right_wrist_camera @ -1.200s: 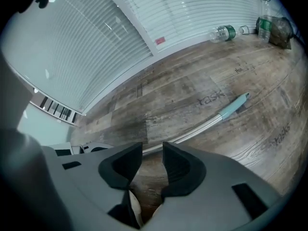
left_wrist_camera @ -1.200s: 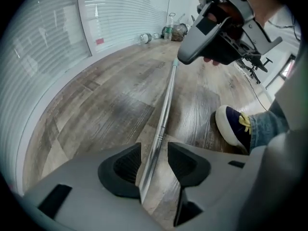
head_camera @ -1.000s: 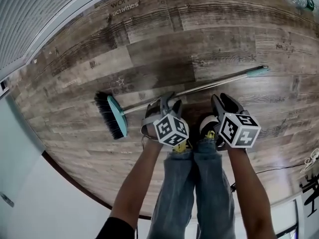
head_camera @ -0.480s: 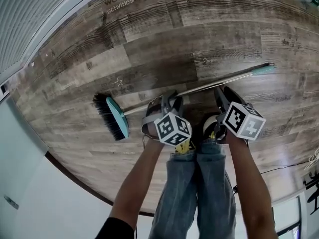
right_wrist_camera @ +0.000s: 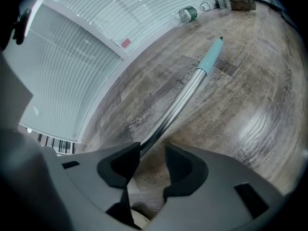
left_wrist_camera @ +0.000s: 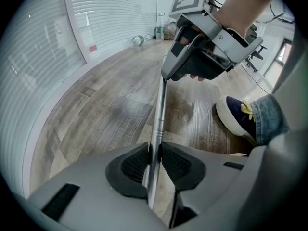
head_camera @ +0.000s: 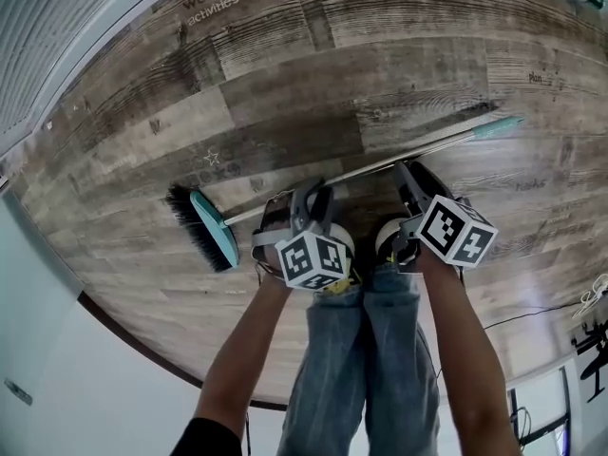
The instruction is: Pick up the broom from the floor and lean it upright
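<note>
The broom (head_camera: 380,166) stretches across the middle of the head view over the wooden floor (head_camera: 285,84). Its teal-backed brush head (head_camera: 204,228) with dark bristles sits at centre left, and its teal grip (head_camera: 499,126) points to the upper right. Whether any part of it is off the boards cannot be told. The left tool (head_camera: 306,196) sits at the centre of that view, just right of the brush head. In its own view the left tool (left_wrist_camera: 155,155) is clenched on the metal handle (left_wrist_camera: 159,114), with both ribbed pads pressed against the tube. From there the handle runs up the frame to the right tool (left_wrist_camera: 192,61) in the upper middle. A dark shoe (left_wrist_camera: 236,117) with a yellow lace and a jeans cuff lies at centre right. The right tool (head_camera: 413,174) sits farther along the handle toward the grip. In its own view the right tool (right_wrist_camera: 149,160) is released, with floor showing in the gap between its pads. The handle (right_wrist_camera: 185,97) meets the inner edge of the left pad and rises to the teal grip (right_wrist_camera: 210,59) at upper right. A plastic bottle (right_wrist_camera: 187,13) lies near the top of the frame, at the foot of a wall of white blinds (right_wrist_camera: 86,47).
</note>
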Available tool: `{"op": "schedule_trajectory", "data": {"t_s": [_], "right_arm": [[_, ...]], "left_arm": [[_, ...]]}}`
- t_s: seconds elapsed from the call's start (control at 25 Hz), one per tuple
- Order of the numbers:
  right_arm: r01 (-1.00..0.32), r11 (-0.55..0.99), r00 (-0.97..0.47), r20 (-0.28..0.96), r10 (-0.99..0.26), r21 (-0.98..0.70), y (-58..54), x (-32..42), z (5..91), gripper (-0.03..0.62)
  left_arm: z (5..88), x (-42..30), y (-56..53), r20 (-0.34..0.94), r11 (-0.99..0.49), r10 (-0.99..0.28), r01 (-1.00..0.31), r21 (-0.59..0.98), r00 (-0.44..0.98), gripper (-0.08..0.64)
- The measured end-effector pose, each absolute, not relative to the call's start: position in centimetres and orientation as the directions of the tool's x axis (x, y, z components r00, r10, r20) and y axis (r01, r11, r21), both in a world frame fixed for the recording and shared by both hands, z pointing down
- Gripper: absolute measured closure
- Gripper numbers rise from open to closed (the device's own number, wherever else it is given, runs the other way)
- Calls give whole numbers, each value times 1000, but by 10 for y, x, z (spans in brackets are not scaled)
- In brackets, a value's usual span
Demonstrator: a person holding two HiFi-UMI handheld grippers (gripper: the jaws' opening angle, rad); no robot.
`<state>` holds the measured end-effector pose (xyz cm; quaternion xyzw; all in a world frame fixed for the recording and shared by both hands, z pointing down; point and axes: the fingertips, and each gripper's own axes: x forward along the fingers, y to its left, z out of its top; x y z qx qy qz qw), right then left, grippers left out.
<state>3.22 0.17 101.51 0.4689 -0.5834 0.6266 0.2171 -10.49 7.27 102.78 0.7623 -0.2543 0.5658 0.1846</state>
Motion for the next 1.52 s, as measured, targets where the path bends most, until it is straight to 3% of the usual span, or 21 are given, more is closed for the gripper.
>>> {"op": "schedule_trajectory", "data": {"t_s": [0.2,0.52,1.0,1.52], "right_arm": [[-734,-234,-537,755,-375,-638,-17,17,1000,428],[-679,-233,-584,704,-405,-696,-31,5,976,477],[-695,-96,-614,658,-437,-712,-58,-15,910,478],[-712,142,-657,581,-480,-688,-93,-46,735,497]], "left_arm": [[1021,-106,69,948,-805,-201,-593,-15,248,466],[998,-115,58,949,-795,-209,-607,-25,235,469],[952,-124,41,946,-775,-234,-631,-42,224,474],[820,-133,3,926,-718,-303,-693,-67,224,476]]}}
